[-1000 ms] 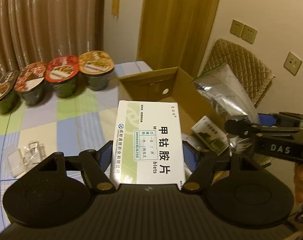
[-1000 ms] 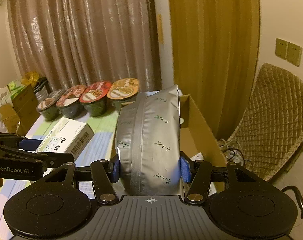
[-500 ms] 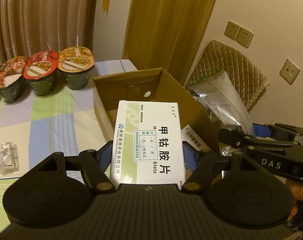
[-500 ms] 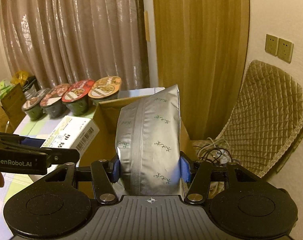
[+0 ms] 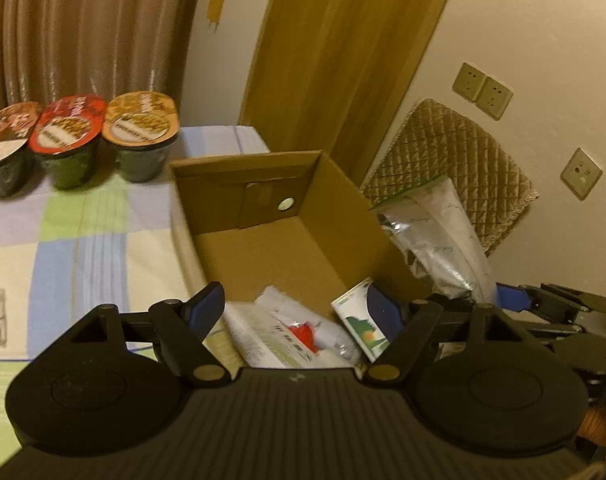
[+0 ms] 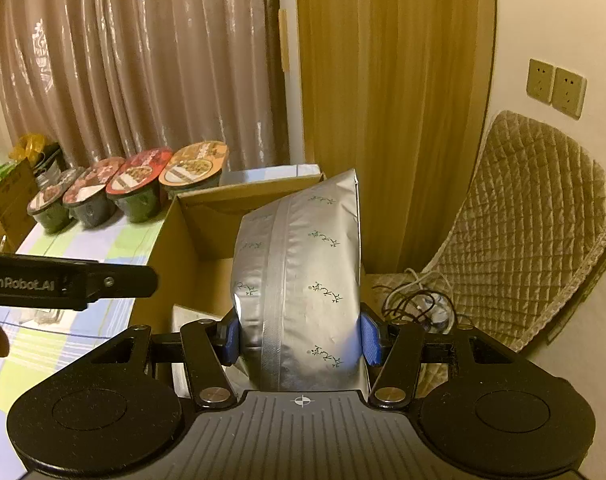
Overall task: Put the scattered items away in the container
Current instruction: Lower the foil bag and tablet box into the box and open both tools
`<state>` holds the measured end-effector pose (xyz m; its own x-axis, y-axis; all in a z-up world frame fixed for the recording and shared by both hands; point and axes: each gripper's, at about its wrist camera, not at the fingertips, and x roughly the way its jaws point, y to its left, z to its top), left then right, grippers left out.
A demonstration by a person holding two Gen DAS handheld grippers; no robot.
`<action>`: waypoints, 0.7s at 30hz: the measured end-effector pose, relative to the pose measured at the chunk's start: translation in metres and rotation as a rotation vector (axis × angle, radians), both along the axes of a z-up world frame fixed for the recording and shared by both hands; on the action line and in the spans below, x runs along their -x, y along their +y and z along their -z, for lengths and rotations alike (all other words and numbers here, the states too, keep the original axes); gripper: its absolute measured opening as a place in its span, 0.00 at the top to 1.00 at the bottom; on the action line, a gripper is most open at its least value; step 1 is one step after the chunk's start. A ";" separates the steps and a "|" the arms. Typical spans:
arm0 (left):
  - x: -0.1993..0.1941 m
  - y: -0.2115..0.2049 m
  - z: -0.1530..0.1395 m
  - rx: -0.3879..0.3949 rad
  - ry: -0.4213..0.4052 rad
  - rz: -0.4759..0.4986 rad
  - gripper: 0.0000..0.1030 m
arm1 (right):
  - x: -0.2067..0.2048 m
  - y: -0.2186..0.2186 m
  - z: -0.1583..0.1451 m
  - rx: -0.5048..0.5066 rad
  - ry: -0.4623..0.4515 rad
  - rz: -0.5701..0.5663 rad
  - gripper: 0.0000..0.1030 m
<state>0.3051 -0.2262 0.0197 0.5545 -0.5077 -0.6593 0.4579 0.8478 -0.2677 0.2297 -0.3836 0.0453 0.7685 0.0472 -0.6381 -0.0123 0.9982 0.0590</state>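
**Foil pouch held upright over the box, ready to go down**

The foil pouch point(image 6: 303, 280) is the thing you have left to place. Your right gripper point(image 6: 301, 338) clamps it low on both side edges, with its long axis standing straight up from the fingers and its top edge pointing away from you. It hangs over the right-hand part of the cardboard box point(image 5: 343, 216), just above the rim.

Your left gripper point(image 5: 295, 308) is spread wide and carries nothing; it hovers over the near end of the box, where a white carton point(image 5: 263, 336) and a small green-printed box point(image 5: 363, 320) lie on the floor. The far half of the box floor looks bare.

Judging by this, the right hand is the one to act: tip the pouch forward so its length runs along the box toward the far wall, then release. Dropped upright, it may lean out over the right wall.
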 end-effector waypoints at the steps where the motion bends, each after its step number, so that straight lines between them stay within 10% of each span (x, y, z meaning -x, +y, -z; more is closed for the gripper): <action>1: 0.000 0.003 0.001 -0.003 0.002 -0.005 0.28 | 0.000 0.002 0.001 0.001 0.002 -0.003 0.43; 21: 0.005 0.040 0.000 -0.034 -0.017 -0.046 0.28 | -0.024 0.034 0.000 0.035 0.001 -0.072 0.43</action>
